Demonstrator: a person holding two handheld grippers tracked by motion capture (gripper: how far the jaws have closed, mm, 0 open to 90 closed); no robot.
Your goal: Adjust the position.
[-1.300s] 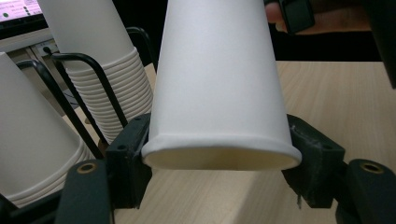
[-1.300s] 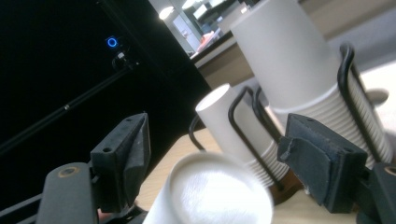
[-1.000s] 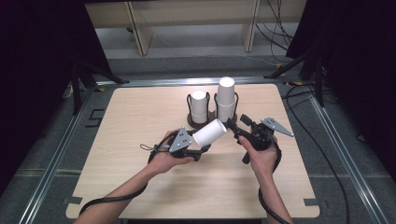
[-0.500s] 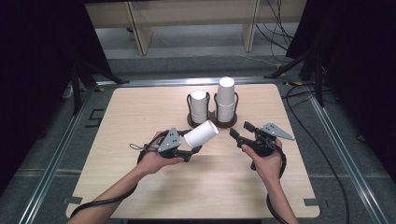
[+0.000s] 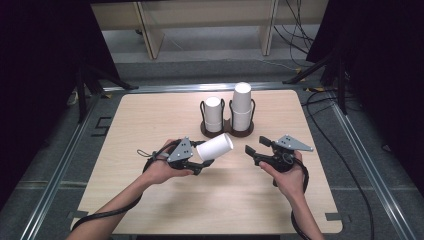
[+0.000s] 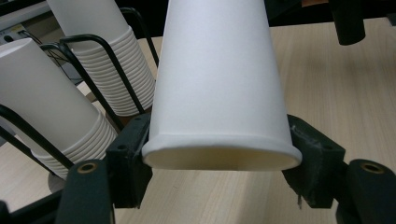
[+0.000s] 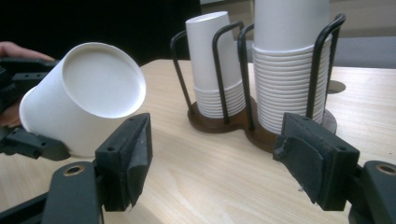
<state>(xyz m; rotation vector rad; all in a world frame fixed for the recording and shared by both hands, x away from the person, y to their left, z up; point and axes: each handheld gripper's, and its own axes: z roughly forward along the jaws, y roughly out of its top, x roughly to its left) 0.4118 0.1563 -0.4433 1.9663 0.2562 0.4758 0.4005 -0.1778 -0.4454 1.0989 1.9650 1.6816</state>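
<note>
white paper makes up the single cup (image 5: pixel 215 147) that the left gripper (image 5: pixel 199 161) holds above the table (image 5: pixel 150 120), in the near middle of it. seen from the high view the cup lies tilted, its closed bottom pointing up and away toward the cup holder (image 5: pixel 227 131), its open mouth toward the person's left hand (image 5: pixel 162 170). in the left gripper view the two black jaws press on the cup (image 6: pixel 219 84) from either side just above its rolled rim, so the grip is closed on the cup near its mouth.

the right gripper (image 5: pixel 256 150) sits just to the right of the cup, apart from it, held in the right hand (image 5: pixel 285 175). its jaws have just been closing, yet they stand partly apart with nothing between them. in the right gripper view the cup (image 7: pixel 84 98) shows at the left, its round bottom facing the camera, beyond the left jaw.

behind both grippers stands the dark wire cup holder with two bays on a brown base. the left bay holds a shorter stack of cups (image 5: pixel 213 115) and the right bay a taller stack of cups (image 5: pixel 241 106), all upside down. in the right gripper view the taller stack (image 7: pixel 285 79) shows many nested rims.
</note>
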